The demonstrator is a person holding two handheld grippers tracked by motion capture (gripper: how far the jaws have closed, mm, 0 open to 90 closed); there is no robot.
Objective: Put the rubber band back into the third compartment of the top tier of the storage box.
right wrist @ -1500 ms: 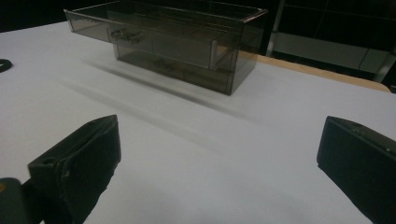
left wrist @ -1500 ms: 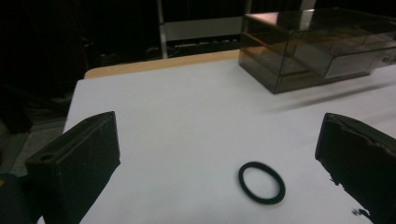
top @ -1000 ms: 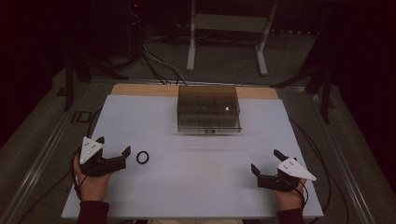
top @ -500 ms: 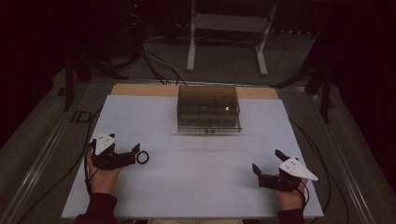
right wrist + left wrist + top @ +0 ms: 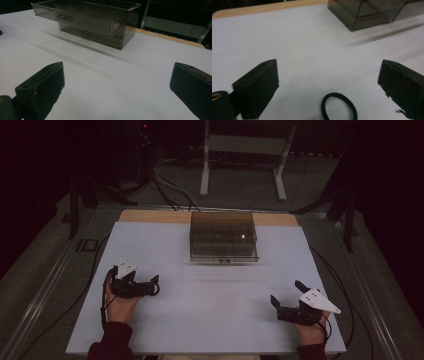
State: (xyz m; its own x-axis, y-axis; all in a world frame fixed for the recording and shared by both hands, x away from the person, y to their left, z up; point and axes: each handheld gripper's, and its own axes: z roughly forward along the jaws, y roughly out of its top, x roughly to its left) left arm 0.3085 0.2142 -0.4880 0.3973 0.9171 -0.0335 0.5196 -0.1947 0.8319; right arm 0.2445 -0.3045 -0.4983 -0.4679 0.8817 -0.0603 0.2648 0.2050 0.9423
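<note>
Between the wide-spread jaws of the left claw, a small black ring is lying flat on the white desk, and that is the relation the coming move is turning on. Seen along the left claw's own view, the ring is sitting low and slightly toward the right-hand jaw, touching neither pad; its oval is running a little slantwise across the gap. From the high view the left claw is resting over the left part of the desk with the ring at its tips. Its jaws have just been closing slightly, yet they are standing well apart, gripping nothing. The right claw is lying well apart at the desk's right edge, jaws gaping wide and empty, so the left hand is plainly the nearer one. A smoky transparent drawer box is standing toward the far edge.
</note>
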